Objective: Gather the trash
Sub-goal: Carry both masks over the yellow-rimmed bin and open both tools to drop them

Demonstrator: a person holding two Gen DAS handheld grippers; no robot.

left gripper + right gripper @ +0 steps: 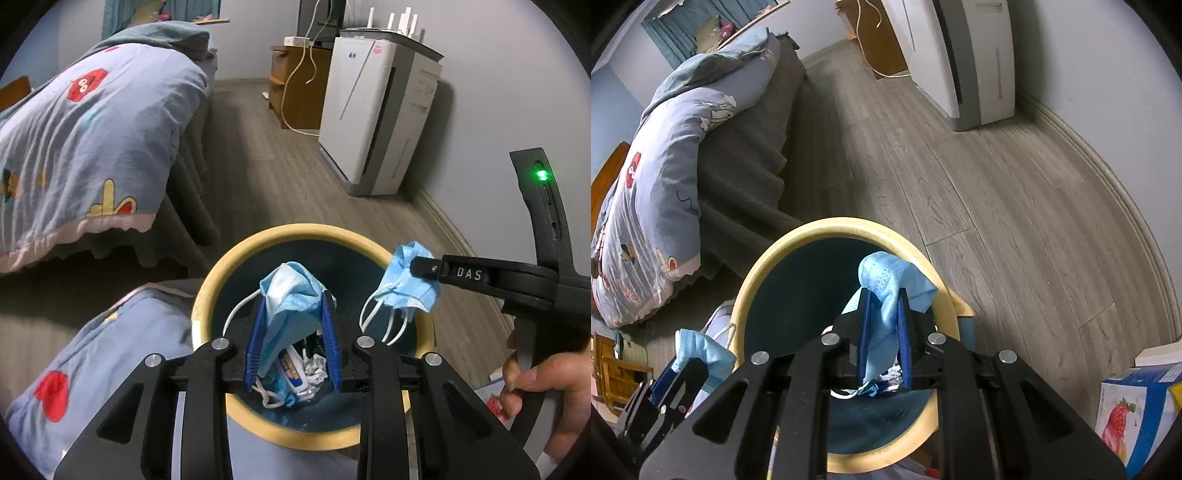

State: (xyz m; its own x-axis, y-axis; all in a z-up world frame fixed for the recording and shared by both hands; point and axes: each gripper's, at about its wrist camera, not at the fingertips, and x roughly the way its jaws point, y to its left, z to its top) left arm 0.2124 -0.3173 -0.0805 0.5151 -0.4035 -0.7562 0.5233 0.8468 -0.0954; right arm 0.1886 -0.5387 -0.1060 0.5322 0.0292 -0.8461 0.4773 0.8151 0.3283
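Both grippers are parked over the same trash bin [207,291], a round one with a yellow rim and dark blue inside, sitting on the grey wood floor [997,184] right by the bed. The left gripper [293,314] has its blue fingers clamped on a crumpled blue face mask [291,295], which hangs straight above the bin's opening, white ear loops dangling down. The right gripper [884,321] is doing the same thing with a second blue mask [890,284], pinched tight between its fingers, and from the left camera you can see that mask [406,284] hanging over the bin's right rim rather than dead center. So neither mask is in the bin, both are held in the air above it. Down at the bottom of the bin there's already some stuff: crumpled white paper [316,369] and what looks like another mask and a wrapper, kinda hard to make out. A blue quilt [85,147] with cartoon prints drapes off the bed, a white air purifier [376,118] stands against the wall, and a carton with a strawberry picture [1130,410] sits near the right-hand edge.
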